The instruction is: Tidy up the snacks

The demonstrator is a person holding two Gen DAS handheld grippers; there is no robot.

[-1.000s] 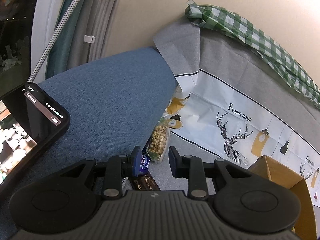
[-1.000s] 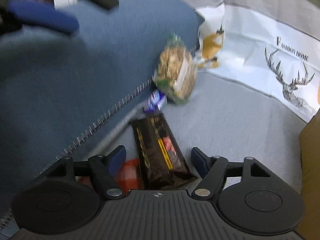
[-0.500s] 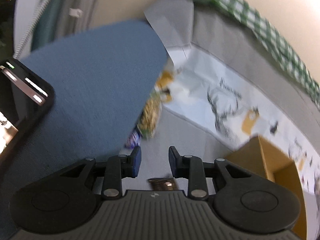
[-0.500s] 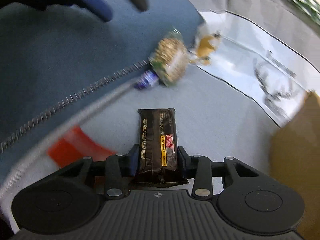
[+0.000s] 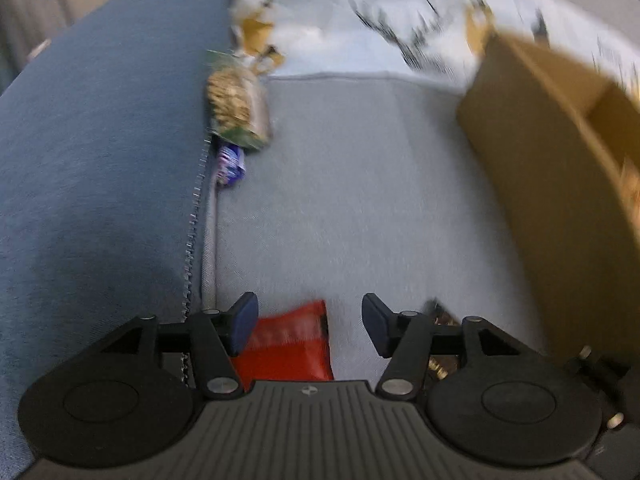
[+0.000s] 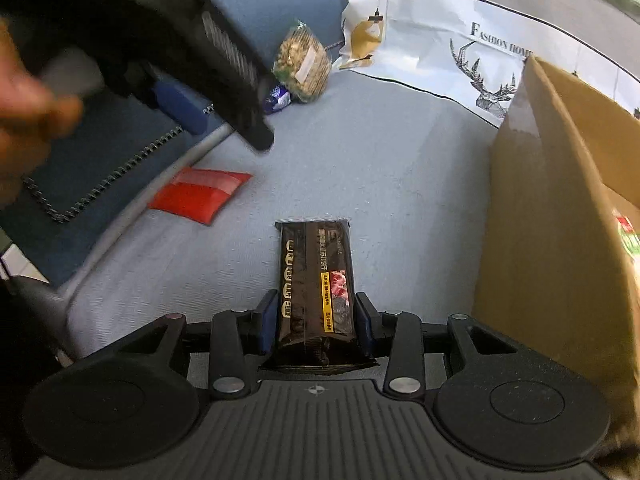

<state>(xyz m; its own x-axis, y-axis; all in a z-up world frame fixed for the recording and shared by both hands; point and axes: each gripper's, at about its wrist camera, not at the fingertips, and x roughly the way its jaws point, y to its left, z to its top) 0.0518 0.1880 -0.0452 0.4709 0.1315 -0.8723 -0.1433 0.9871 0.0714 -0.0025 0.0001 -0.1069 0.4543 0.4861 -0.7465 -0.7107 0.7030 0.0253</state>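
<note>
Left gripper swung down over red packet; right gripper grips dark bar.

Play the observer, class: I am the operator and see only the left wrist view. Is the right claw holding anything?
Observer: Yes. The right claw is shut on a black rectangular foil-wrapped snack bar.
Operator: Is the brown cardboard box empty?
Observer: No. The edge of a green, red and white packet shows inside it.
Operator: The print on the white deer-pattern cloth is blurred for me.
Observer: It reads "Fashion Home".
</note>
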